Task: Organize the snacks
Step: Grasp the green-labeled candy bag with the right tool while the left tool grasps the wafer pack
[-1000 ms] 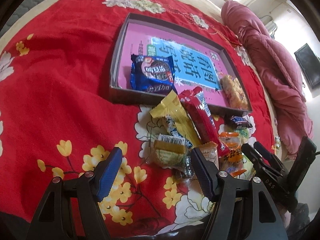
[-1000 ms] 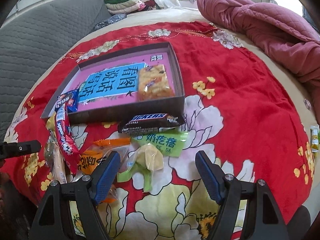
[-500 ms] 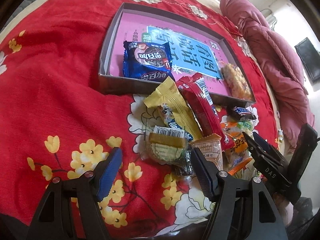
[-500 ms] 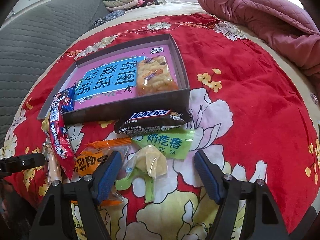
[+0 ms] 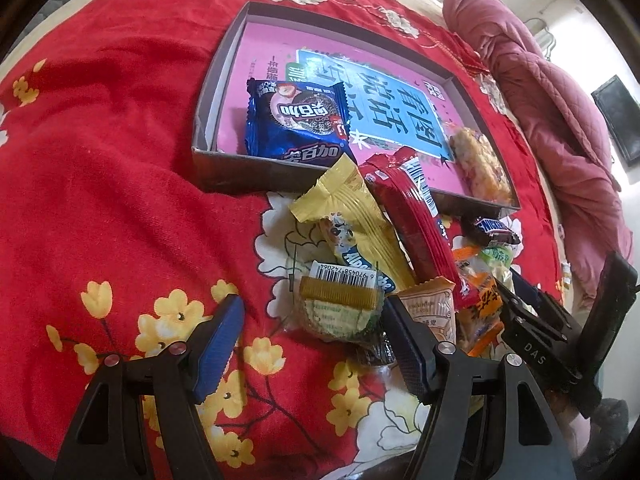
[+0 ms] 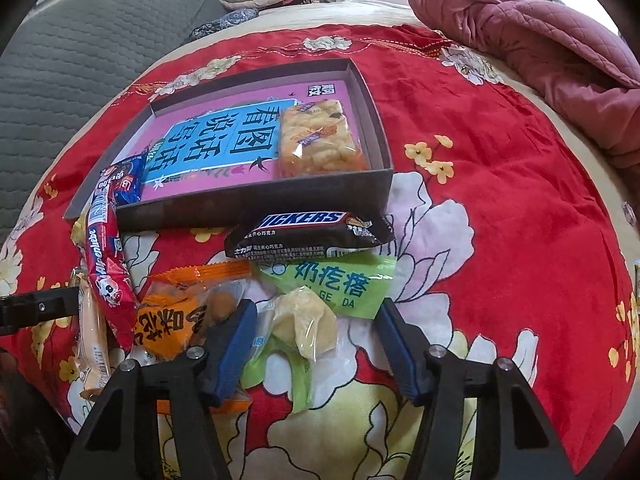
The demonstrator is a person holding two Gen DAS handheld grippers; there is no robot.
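The green-wrapped snack [image 6: 316, 320], a clear pack with a pale lump inside and a green printed end, lies low in the centre of the right wrist view, on the red floral bedspread [image 6: 500, 200] just below the Snickers bar [image 6: 308, 234]. The right gripper [image 6: 316, 344] straddles it and its jaws are closing, the pack between them, pads seemingly not yet pressing. To do this well, I judge the pads should meet on the firm lump, not the loose film, and miss the orange packet [image 6: 176, 324] touching the left pad. The box [image 6: 256, 204], upper centre, holds a yellow crisp pack [image 6: 320, 140] and a blue cookie pack [image 5: 296, 120].

In the left wrist view the left gripper [image 5: 312, 332] stands wide, holding nothing, around a barcoded round cake [image 5: 340, 304] at lower centre.
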